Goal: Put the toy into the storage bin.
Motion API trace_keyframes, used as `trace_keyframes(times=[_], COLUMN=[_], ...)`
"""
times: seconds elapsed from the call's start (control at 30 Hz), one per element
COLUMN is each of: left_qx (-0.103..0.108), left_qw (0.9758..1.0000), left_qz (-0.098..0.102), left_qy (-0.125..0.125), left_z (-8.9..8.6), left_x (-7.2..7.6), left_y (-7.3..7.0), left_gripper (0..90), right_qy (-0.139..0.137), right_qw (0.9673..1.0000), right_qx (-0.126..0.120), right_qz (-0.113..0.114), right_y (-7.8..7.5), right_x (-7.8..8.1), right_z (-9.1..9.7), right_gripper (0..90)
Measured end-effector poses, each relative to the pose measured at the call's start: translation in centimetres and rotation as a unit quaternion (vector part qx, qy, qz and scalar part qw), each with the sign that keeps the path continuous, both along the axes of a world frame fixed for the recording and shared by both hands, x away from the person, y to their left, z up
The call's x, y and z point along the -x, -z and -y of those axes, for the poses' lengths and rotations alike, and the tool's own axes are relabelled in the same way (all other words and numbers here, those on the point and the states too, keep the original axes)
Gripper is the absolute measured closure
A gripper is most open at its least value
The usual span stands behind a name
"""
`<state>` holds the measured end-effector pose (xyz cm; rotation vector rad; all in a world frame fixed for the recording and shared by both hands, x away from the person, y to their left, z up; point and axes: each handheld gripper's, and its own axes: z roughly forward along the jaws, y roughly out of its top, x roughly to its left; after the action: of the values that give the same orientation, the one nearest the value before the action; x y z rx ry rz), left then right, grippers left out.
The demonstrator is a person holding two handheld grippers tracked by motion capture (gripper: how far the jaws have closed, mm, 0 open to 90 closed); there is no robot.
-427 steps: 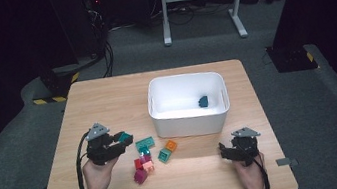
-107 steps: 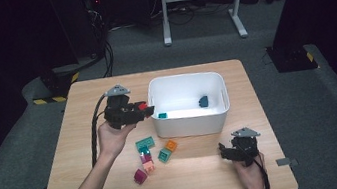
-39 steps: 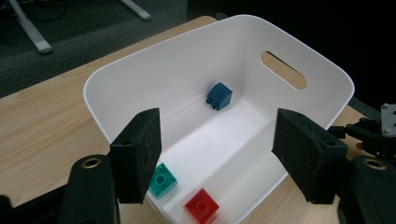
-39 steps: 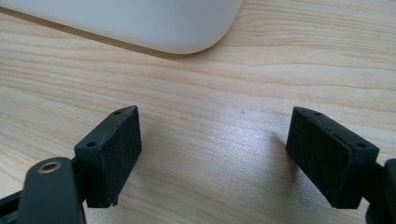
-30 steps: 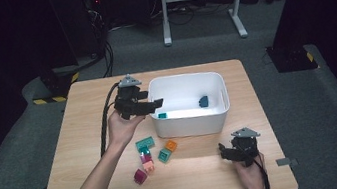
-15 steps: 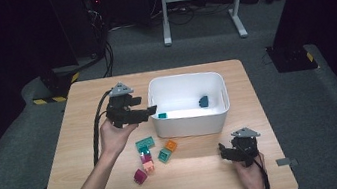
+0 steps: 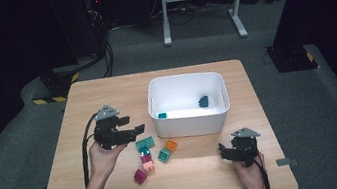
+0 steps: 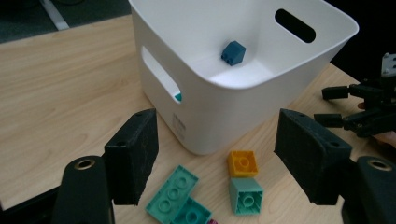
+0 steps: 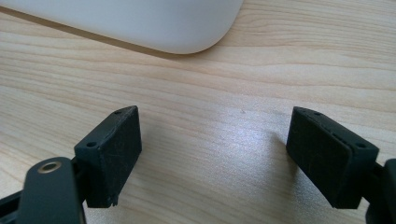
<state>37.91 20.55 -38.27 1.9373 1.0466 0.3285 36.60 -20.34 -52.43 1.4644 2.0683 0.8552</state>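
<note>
**Left gripper back from bin to bricks**

Moved down from the white bin (image 7: 188, 104), the left gripper (image 7: 134, 130) now hovers over the loose bricks, jaws apart and empty, just above the teal plate (image 8: 180, 196). On the tabletop (image 7: 105, 93), the right gripper (image 7: 223, 151) rests, jaws apart.
</note>
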Motion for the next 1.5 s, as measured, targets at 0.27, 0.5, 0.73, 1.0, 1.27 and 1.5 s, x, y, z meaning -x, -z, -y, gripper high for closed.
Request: trace_keyframes(times=[0.27,0.5,0.73,1.0,1.27,1.5], left_qx=[-0.006,-0.021,-0.031,-0.021,-0.02,-0.036], left_qw=[0.9999,0.9995,0.9991,0.9988,0.998,0.9971], left_qz=[-0.01,-0.019,-0.021,-0.03,-0.052,-0.063], left_qy=[-0.006,-0.012,-0.022,-0.033,-0.028,-0.023], left_z=[-0.5,-0.5,-0.8,-1.2,-0.8,-0.1], left_x=[2.2,4.1,6.2,7.8,8.2,8.4], left_y=[2.4,4.4,6.5,8.9,11.1,12.4], left_gripper=[30.2,30.1,29.8,31.5,33.7,38.1], right_qy=[0.0,0.0,0.0,0.0,0.0,0.0], right_qw=[1.0,1.0,1.0,1.0,1.0,1.0], right_qx=[0.0,0.0,0.0,0.0,0.0,0.0], right_qz=[0.0,0.0,0.0,0.0,0.0,0.0], right_y=[0.0,0.0,0.0,0.0,0.0,0.0], right_x=[0.0,0.0,0.0,0.0,0.0,0.0], right_z=[0.0,0.0,0.0,0.0,0.0,0.0], right_gripper=[17.8,17.8,17.8,17.8,17.8,17.8])
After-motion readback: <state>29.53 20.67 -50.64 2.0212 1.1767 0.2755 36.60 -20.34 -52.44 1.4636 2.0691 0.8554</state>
